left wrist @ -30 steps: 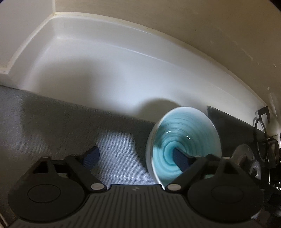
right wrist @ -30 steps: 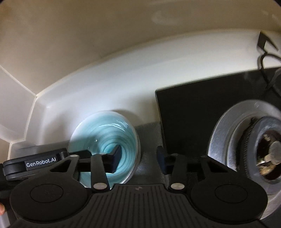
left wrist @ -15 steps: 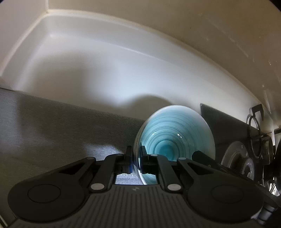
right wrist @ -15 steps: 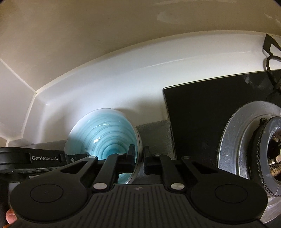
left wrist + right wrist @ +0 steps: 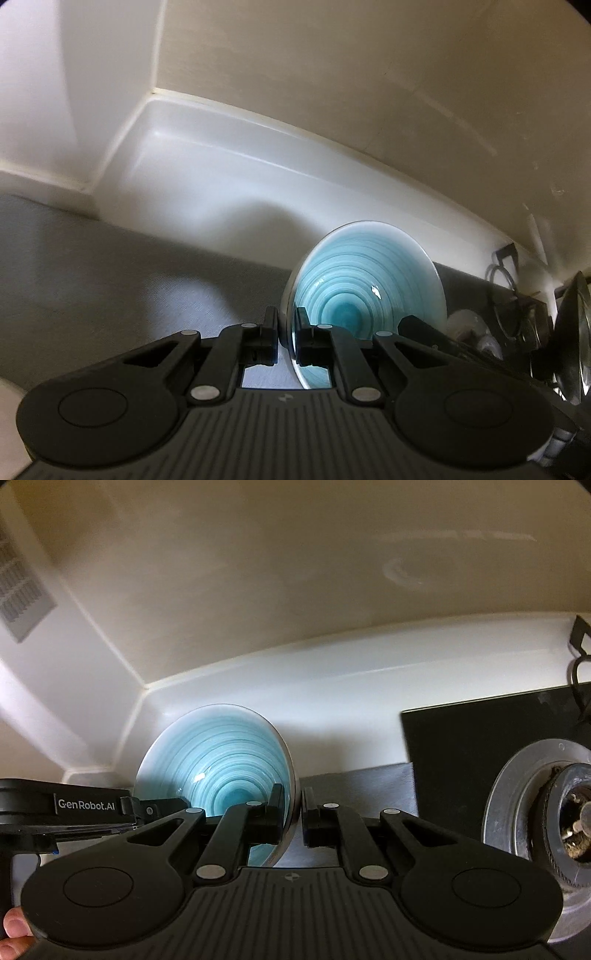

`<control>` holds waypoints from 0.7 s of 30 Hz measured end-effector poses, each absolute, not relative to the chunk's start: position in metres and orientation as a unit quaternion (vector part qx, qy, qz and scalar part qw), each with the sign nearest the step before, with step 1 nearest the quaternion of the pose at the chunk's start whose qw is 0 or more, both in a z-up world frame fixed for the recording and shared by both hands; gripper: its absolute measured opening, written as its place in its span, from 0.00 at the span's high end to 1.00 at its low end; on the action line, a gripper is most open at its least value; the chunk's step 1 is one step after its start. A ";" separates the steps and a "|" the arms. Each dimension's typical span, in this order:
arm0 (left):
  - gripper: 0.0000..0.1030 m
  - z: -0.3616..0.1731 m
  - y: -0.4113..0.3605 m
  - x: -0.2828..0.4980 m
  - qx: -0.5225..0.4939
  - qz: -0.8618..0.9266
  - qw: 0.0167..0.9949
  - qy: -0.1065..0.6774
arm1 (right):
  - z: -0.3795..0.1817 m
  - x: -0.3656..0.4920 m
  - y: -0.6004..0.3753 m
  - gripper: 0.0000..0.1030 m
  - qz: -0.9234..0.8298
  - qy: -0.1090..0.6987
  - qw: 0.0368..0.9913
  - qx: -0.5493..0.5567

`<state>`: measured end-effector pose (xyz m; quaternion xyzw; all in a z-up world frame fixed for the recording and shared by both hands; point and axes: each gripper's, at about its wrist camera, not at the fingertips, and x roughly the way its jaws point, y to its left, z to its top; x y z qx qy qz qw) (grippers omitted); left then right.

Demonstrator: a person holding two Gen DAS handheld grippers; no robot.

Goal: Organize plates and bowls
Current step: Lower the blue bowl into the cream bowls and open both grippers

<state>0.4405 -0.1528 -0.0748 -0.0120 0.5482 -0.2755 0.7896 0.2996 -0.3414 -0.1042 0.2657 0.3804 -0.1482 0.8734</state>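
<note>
A blue bowl (image 5: 369, 280) with a spiral pattern and pale rim is held between both grippers. My left gripper (image 5: 287, 334) is shut on its left rim. My right gripper (image 5: 293, 814) is shut on its right rim; the bowl (image 5: 218, 760) shows left of the right gripper's fingers in the right wrist view. The bowl looks lifted above the grey counter (image 5: 110, 280). The left gripper's body (image 5: 66, 808) shows at the left of the right wrist view.
A white backsplash (image 5: 258, 184) and beige wall run behind the counter. A black glass stove top (image 5: 480, 746) with a metal burner (image 5: 546, 805) lies to the right. Dark pan supports (image 5: 517, 310) stand at the far right.
Both grippers went from open to shut on the bowl's rim. The bowl has since risen with them and the view has tilted up toward the wall.
</note>
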 end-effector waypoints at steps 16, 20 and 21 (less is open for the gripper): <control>0.91 -0.055 -0.084 0.351 0.007 -0.308 0.786 0.536 | -0.072 0.220 -0.269 0.89 -0.133 0.372 0.885 0.247; 0.91 -0.057 -0.071 0.330 0.021 -0.319 0.780 0.538 | -0.074 0.195 -0.256 0.89 -0.138 0.380 0.879 0.255; 0.91 -0.058 -0.068 0.325 0.022 -0.322 0.777 0.541 | -0.075 0.188 -0.252 0.89 -0.139 0.381 0.877 0.256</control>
